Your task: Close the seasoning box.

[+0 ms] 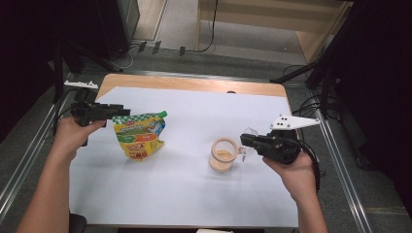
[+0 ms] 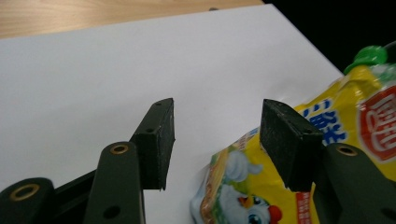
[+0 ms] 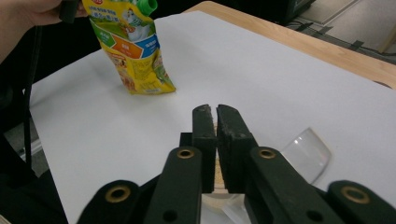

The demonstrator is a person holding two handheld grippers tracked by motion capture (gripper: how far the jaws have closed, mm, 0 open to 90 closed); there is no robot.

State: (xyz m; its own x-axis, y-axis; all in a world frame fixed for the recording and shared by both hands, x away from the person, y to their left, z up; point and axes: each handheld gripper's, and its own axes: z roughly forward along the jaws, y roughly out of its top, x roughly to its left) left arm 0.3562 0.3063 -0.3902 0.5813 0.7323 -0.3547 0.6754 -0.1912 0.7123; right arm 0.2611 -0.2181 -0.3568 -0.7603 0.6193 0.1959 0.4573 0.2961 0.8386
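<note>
A yellow pouch [image 1: 138, 138] with a green cap stands tilted on the white sheet at the left. My left gripper [image 1: 122, 112] is at its top left corner, open. In the left gripper view the pouch [image 2: 359, 126] lies beside and behind the right-hand jaw, and white sheet shows between the pads of the left gripper [image 2: 217, 126]. A clear jar [image 1: 223, 154] holding beige powder stands right of centre. My right gripper [image 1: 243, 141] hovers at its right rim, shut with nothing held. In the right gripper view the jaws of that gripper [image 3: 216, 114] meet over the jar [image 3: 219, 200], with the pouch [image 3: 133, 51] far off.
A clear lid [image 1: 250, 132] lies on the sheet just behind the right gripper, also visible as the lid [image 3: 306, 151] in the right gripper view. The wooden table edge [image 1: 194, 83] runs along the back. Metal rails flank the table; cables and black stands lie on the floor beyond.
</note>
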